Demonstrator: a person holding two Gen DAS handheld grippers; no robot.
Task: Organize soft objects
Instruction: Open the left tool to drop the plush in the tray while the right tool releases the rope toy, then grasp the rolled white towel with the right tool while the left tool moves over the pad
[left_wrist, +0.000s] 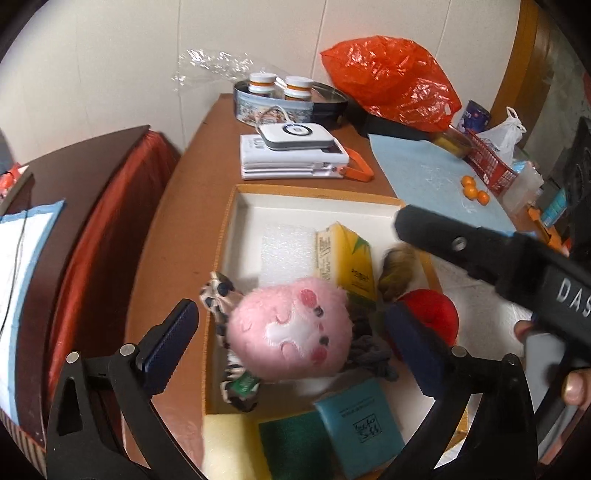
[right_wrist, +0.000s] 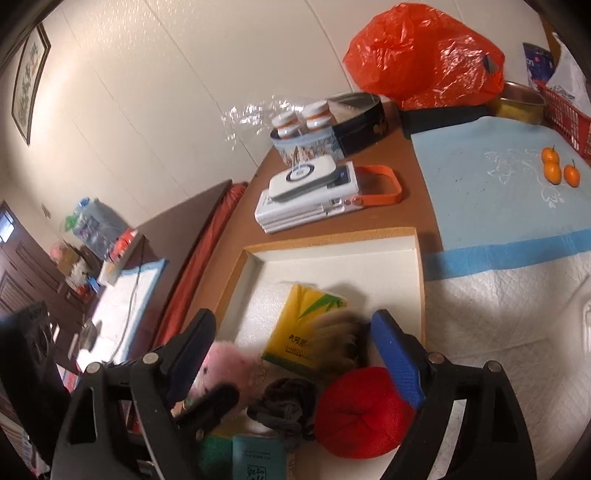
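- Left tool (left_wrist: 291, 328) stands wide open over the near end of the box (left_wrist: 317, 194); the pink plush toy (left_wrist: 290, 328) lies between its 2 blue pads, and neither pad presses on it.
- Right tool (right_wrist: 291, 354) is open too, with a blurred brown furry thing (right_wrist: 340, 338) and the red pouf (right_wrist: 364, 411) in the gap; its right pad sits just beside the pouf, and whether they touch cannot be told.
- From the left wrist view, the right tool's black body (left_wrist: 491, 258) reaches in from the right, and a hand (left_wrist: 569, 373) shows at the edge.
- Inside the box, which has a white floor and a tan rim, lie the plush toy, a yellow tissue pack (left_wrist: 347, 262), the furry thing, the pouf, a dark grey knitted piece (right_wrist: 284, 406), a spotted black-and-white cloth (left_wrist: 218, 295), a teal packet (left_wrist: 360, 424), a green sponge (left_wrist: 291, 446) and a white foam sheet (left_wrist: 286, 247).
- Box rests on the brown desk (left_wrist: 177, 240), near its front.
- Behind it are stacked white devices with an orange strap (left_wrist: 295, 155), a round tin holding 2 bottles (left_wrist: 288, 98) and an orange plastic bag (left_wrist: 391, 79).
- Small oranges (right_wrist: 554, 170) lie on a blue mat (right_wrist: 491, 192) to the right.
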